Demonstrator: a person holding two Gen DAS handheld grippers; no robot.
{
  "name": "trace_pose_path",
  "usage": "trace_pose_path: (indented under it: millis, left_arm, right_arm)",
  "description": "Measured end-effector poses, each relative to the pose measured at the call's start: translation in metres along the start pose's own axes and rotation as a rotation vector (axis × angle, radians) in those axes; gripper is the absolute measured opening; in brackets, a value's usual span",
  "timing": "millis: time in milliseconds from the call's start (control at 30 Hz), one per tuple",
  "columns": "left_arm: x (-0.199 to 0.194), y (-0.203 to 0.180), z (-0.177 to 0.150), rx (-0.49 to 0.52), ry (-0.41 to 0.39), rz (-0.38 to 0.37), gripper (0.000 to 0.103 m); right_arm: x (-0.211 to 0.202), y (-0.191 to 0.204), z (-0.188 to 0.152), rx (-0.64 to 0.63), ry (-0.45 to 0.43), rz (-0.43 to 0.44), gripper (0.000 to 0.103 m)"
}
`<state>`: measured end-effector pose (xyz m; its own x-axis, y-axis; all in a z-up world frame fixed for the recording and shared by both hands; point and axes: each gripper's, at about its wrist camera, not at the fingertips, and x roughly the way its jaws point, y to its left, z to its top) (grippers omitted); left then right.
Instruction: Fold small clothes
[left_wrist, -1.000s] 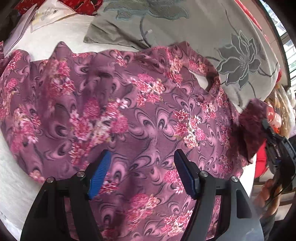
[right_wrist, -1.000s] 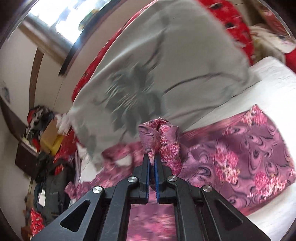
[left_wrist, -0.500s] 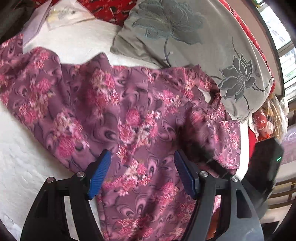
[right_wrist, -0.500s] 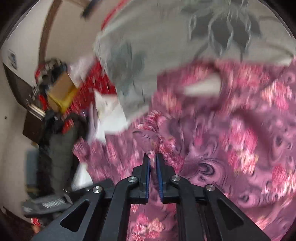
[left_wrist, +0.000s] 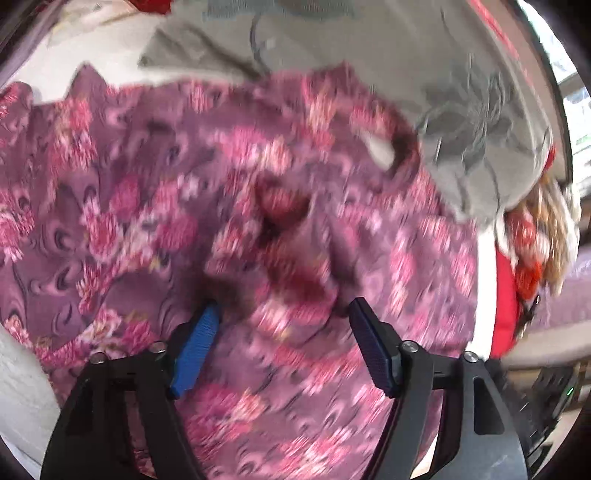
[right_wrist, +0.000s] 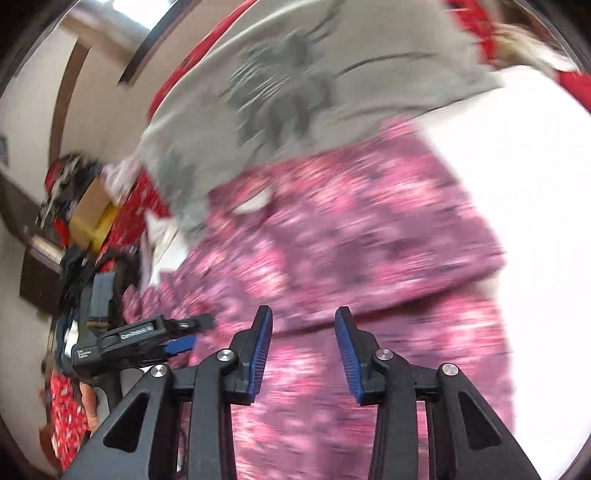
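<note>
A purple shirt with pink flowers (left_wrist: 155, 206) lies spread on a white bed, its neck opening toward the grey pillow; a sleeve lies folded over its middle. It also shows in the right wrist view (right_wrist: 369, 236), blurred. My left gripper (left_wrist: 282, 332) is open just above the shirt's lower part, with a raised fold of cloth between its blue pads. My right gripper (right_wrist: 303, 332) is open and empty above the shirt. The left gripper (right_wrist: 184, 332) shows at the left of the right wrist view.
A grey pillow with a dark flower print (left_wrist: 424, 74) lies at the head of the white bed (right_wrist: 517, 166). Red bedding and clutter stand at the far left (right_wrist: 88, 218). The bed's edge and red cloth (left_wrist: 506, 295) are at the right.
My right gripper has opened and let go of the sleeve, which now lies on the shirt. Both views have swung, and the left gripper has moved closer to the cloth.
</note>
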<state>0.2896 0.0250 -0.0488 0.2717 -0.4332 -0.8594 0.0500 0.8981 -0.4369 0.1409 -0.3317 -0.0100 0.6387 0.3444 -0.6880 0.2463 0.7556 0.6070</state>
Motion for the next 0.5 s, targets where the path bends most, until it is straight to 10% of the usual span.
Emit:
trace_pose_path:
  millis: [33, 67, 233, 500]
  left_arm:
    - [-0.003, -0.002, 0.003, -0.001, -0.023, 0.001, 0.015]
    - [-0.007, -0.003, 0.006, 0.011, -0.030, -0.001, 0.004]
    - [-0.054, 0.012, 0.007, 0.021, -0.185, 0.055, 0.002]
    - [-0.049, 0.056, 0.013, -0.073, -0.149, 0.164, 0.002]
  right_arm:
    - [-0.005, -0.009, 0.003, 0.023, -0.015, -0.008, 0.038]
    - [-0.012, -0.021, 0.006, 0.047, -0.030, -0.014, 0.038]
    - [-0.030, -0.059, 0.023, 0.117, -0.113, -0.067, 0.038]
    - [0.015, -0.090, 0.037, 0.198, -0.064, -0.090, 0.043]
